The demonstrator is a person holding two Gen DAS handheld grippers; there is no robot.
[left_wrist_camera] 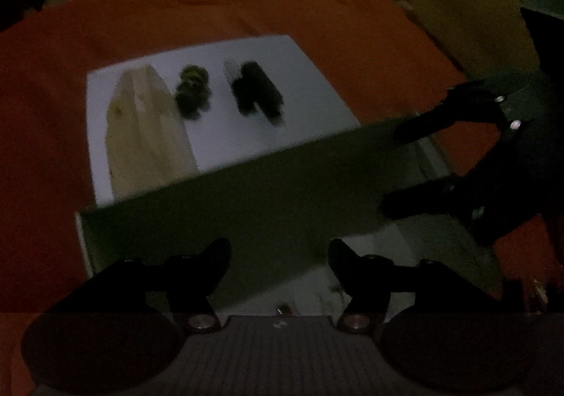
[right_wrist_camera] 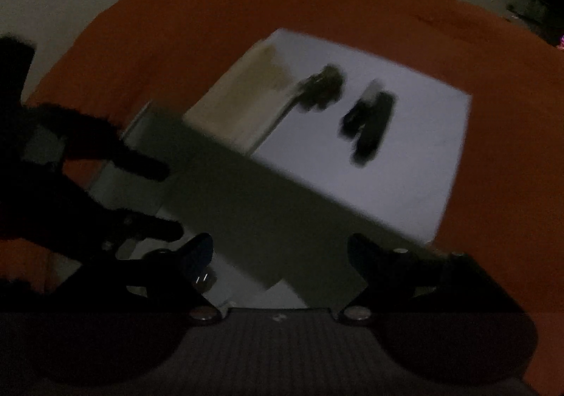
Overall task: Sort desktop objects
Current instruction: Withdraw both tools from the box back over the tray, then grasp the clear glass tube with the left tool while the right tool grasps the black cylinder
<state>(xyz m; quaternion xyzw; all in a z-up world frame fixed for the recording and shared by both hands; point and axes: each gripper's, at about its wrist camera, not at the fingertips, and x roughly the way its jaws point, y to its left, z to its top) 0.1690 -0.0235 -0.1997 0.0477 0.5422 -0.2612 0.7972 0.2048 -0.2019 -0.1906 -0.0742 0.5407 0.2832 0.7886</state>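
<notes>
Both jaws gape empty: left hand-held gripper (left_wrist_camera: 279, 255) and right hand-held gripper (right_wrist_camera: 280, 251) hang over the dull green box flap (left_wrist_camera: 246, 191), white sheet (left_wrist_camera: 310, 85) beyond.

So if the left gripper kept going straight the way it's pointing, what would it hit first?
Most likely the grey flap of the box right ahead of the left gripper, well before the white sheet behind it. The picture is dim, so depth is uncertain.
</notes>
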